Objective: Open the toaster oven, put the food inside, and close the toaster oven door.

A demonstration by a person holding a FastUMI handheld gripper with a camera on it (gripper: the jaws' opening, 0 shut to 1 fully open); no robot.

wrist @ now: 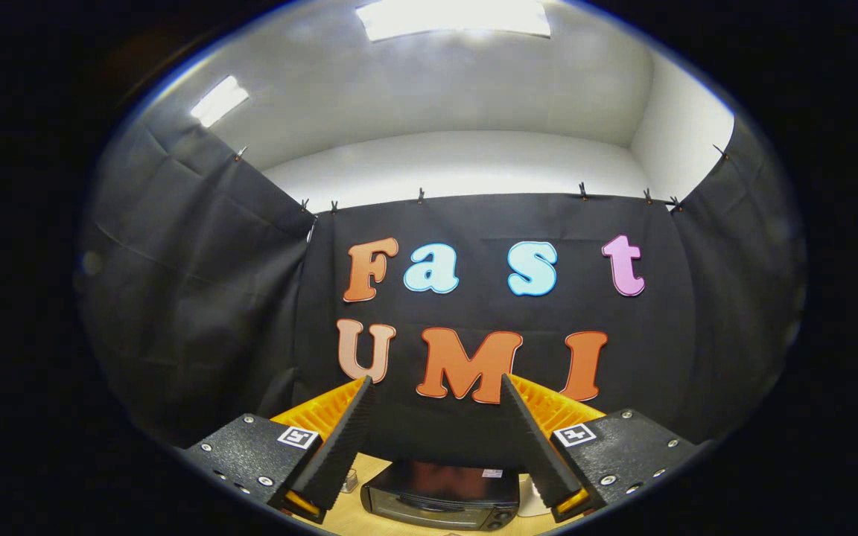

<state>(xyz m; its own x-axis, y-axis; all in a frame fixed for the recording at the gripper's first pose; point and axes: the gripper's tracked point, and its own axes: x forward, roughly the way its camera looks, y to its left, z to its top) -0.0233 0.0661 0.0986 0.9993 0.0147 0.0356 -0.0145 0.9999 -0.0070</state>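
The tool (435, 439) is hanging high above the worktop (369, 469), its fingers spread wide apart and gripping nothing, a stance that suits either an approach or a withdrawal. Far below and between the fingers, the oven (440, 502) is sitting on the worktop, its door looking closed, so it could be waiting to be opened or already shut again. The tool is tilting toward the booth's wall rather than down. Food is too hard to make out.
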